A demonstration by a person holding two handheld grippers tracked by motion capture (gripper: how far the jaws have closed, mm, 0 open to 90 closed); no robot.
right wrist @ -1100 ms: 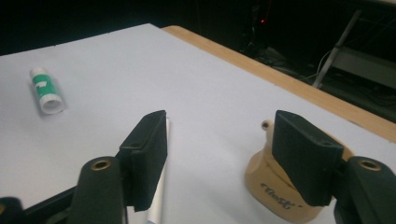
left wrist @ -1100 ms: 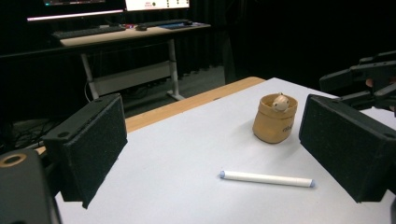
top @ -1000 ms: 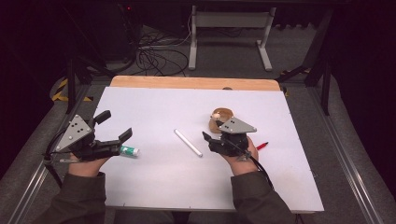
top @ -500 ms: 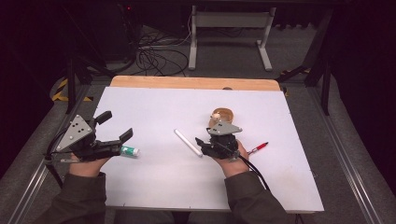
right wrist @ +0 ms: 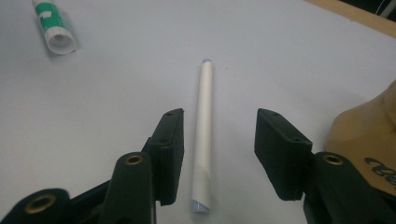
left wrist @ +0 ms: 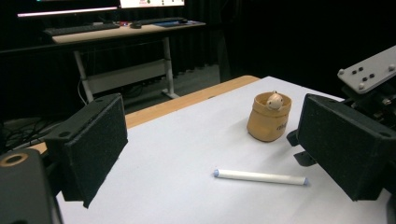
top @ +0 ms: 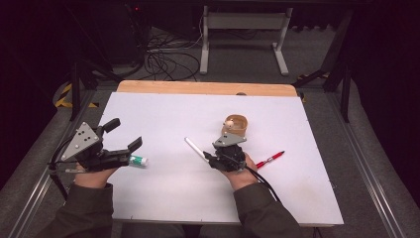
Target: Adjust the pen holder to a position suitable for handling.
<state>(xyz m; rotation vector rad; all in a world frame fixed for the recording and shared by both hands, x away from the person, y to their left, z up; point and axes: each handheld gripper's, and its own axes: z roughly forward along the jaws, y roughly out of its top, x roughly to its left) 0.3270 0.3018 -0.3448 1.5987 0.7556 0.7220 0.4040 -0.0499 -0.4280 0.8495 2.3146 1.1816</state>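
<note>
White marker (right wrist: 203, 135) lies flat on the white table (top: 168, 188), left of the tan pouch (top: 236, 125), and I have my right gripper (right wrist: 217, 140) lowered so it straddles the marker's near end. Its jaws have just been closing with the marker between them, but the pads do not press on it yet, so nothing is grasped. I come in along its length so the pads can meet its sides. My left gripper (top: 121, 135) rests spread wide at the left edge, holding nothing. A green-labelled tube (top: 138, 160) lies beside it; a red pen (top: 270, 159) lies to my right. The pouch sits close and could catch the outer jaw.
</note>
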